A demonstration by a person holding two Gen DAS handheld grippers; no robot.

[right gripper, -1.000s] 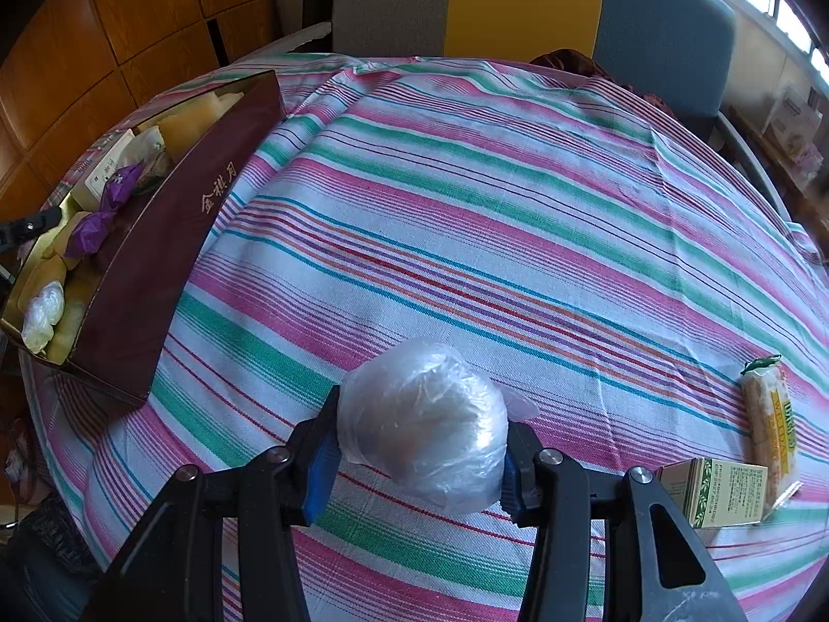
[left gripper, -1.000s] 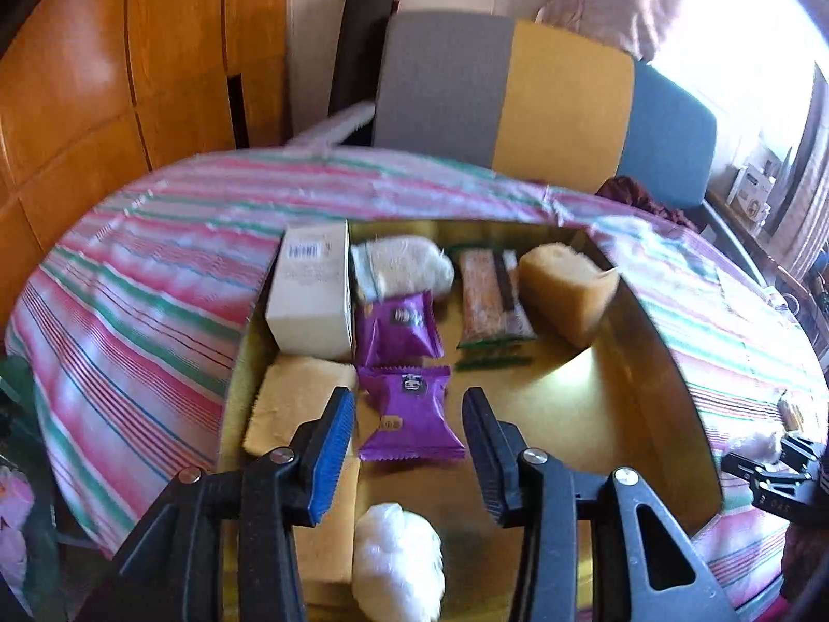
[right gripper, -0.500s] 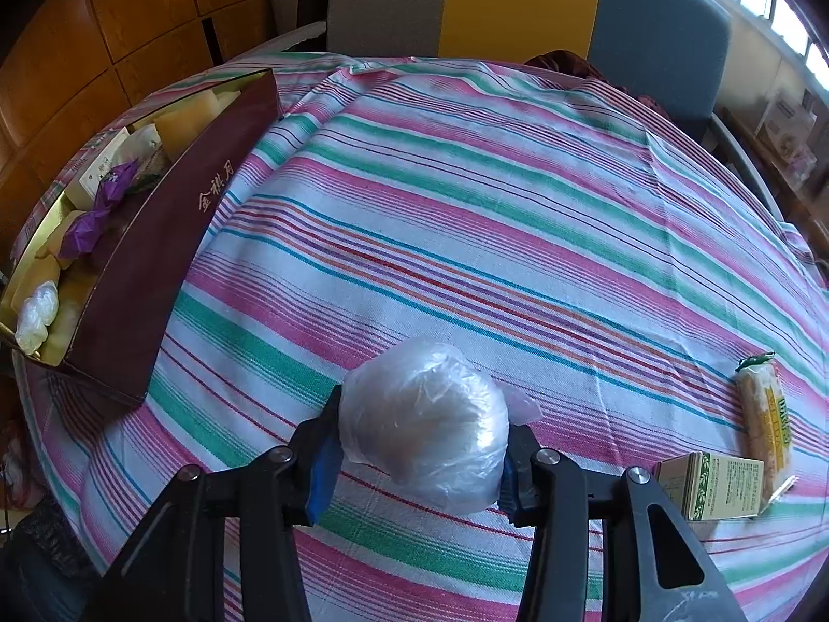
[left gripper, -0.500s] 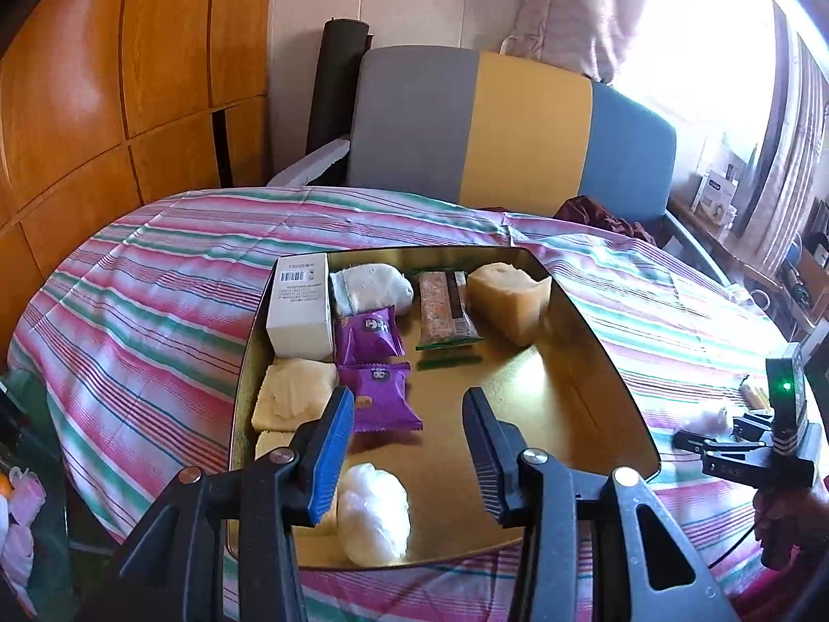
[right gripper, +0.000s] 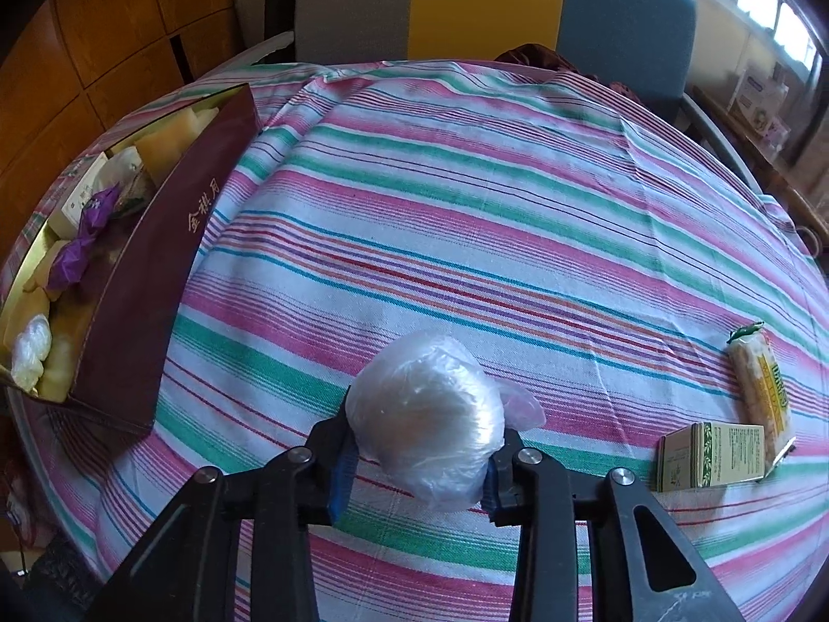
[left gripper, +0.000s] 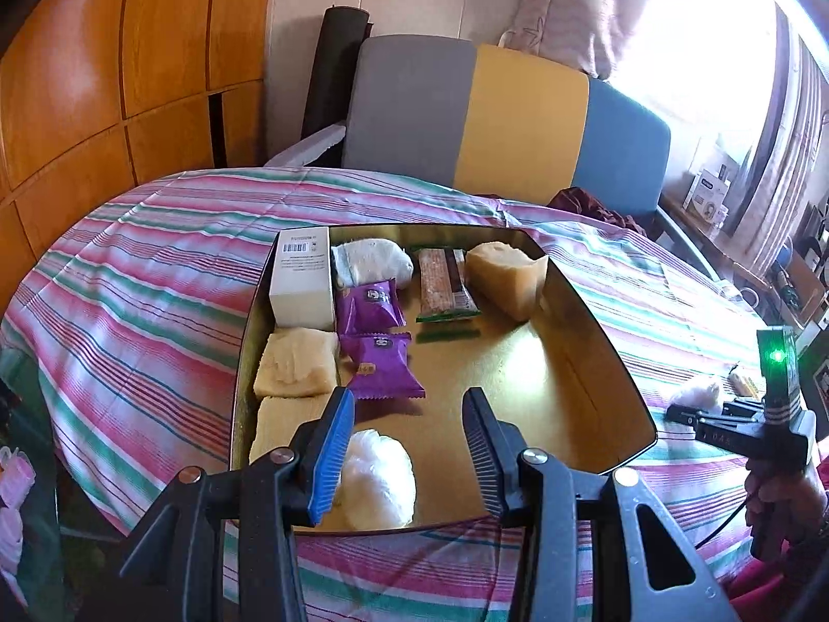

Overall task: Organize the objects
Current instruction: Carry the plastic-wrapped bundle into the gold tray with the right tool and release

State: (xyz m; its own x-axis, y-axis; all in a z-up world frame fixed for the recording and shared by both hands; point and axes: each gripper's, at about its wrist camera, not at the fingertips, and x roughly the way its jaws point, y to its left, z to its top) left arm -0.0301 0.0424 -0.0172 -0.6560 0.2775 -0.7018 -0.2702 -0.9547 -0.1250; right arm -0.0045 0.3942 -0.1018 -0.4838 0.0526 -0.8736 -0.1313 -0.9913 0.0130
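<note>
So the gold tray sits mid-frame in the left wrist view, on the striped cloth covering the bench. Contents, top row left to right: a white box standing at the upper left corner, a white wrapped lump, a long snack bar in clear wrap, and a pale yellow chunk. Below that are two purple packets one under the other, just right of two yellowish blocks stacked down the left wall. A white plastic-wrapped ball lies near the bottom edge. The whole right half of the tray floor is bare gold.

The left claw hangs at the bottom of the frame with its jaws apart, nothing between them.

In the right wrist view the right claw is clamped on a clear-wrapped round bun, lower centre, above the cloth. The tray shows as a maroon-sided box at the left edge. A small green-printed carton and a yellow wrapped bar lie touching at lower right on the cloth.
</note>
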